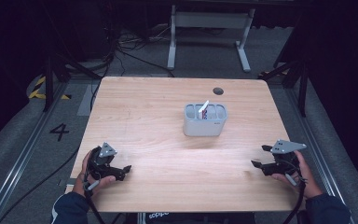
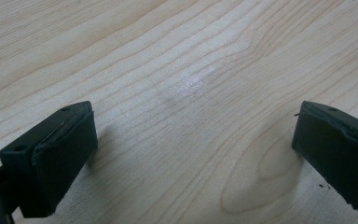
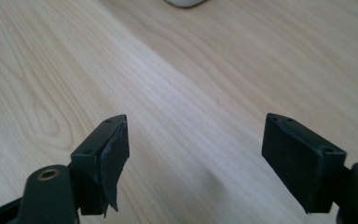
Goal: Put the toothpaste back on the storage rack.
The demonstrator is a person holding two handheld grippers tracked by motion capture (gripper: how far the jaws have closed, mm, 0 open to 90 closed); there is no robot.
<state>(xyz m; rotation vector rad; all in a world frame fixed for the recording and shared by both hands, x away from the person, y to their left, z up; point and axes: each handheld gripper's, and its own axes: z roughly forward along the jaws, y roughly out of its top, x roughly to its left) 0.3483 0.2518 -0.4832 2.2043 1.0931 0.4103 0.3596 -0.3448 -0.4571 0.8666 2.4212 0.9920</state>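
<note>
Table (image 1: 177, 158): pale wood-grain top, smooth, faint sheen where light struck. My left gripper (image 2: 191, 154) and right gripper (image 3: 193, 161): matt black plastic, pads rubbery, one frayed at its edge. Organiser (image 1: 205, 127): grey matt plastic.

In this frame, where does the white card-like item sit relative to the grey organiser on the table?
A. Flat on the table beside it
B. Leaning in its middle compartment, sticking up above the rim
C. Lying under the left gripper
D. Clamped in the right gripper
B: in the high view the white card leans in the middle compartment of the grey organiser, its top above the rim.
</note>
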